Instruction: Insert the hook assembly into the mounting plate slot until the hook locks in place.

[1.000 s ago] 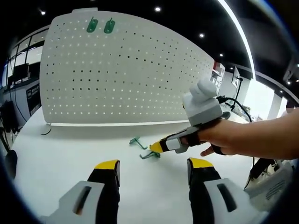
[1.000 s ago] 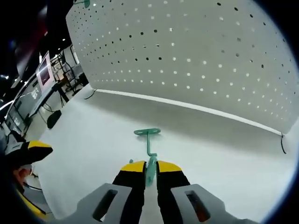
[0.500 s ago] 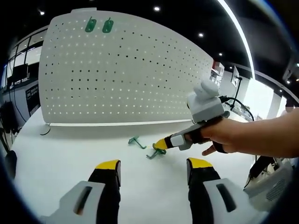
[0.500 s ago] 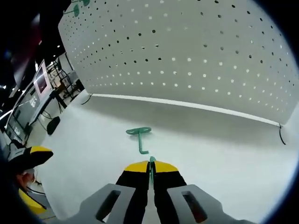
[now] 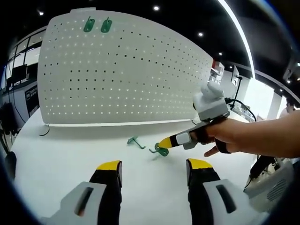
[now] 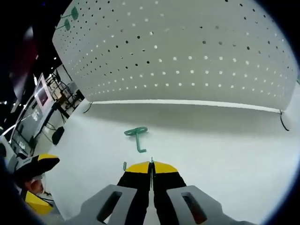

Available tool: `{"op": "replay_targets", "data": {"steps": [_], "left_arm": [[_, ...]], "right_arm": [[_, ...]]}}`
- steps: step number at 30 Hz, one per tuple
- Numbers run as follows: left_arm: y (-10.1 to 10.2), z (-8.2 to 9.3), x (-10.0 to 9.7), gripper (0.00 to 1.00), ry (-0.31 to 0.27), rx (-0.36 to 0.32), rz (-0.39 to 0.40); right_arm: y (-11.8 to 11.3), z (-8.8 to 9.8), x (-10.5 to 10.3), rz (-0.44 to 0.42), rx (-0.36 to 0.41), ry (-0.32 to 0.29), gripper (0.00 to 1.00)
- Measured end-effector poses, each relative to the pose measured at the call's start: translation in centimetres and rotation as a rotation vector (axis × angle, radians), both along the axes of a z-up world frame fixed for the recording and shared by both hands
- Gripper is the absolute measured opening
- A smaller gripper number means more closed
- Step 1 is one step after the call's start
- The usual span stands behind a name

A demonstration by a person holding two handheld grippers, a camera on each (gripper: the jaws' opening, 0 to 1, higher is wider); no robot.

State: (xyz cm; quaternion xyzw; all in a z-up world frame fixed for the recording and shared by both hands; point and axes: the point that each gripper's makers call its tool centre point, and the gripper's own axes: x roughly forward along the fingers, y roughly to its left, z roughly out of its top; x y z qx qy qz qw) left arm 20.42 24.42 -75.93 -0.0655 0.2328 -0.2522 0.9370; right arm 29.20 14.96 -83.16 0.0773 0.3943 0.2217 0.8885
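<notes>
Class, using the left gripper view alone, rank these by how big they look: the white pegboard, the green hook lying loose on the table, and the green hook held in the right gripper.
1. White pegboard, by far largest.
2. Loose hook and held hook: alike, unranked.

The right claw (image 6: 151, 167) hides most of its green hook (image 6: 124, 166).

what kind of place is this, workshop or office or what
Probably an open lab or workshop: a large white perforated pegboard stands on a broad white table, with desks and monitors behind and recessed ceiling spotlights overhead.
</notes>
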Motion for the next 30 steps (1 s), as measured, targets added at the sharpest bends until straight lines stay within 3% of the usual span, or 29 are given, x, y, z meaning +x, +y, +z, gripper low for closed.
{"op": "replay_targets", "data": {"steps": [17, 30], "left_arm": [[0.2, 1.1, 0.1, 0.54, -0.021, -0.025, 0.024], [0.8, 2.3, 0.1, 0.51, -0.008, -0.082, 0.048]], "right_arm": [[0.5, 2.7, -1.3, -0.032, 0.152, -0.045, 0.0], [1.8, 6.3, -1.9, -0.003, 0.218, -0.152, 0.0]]}}
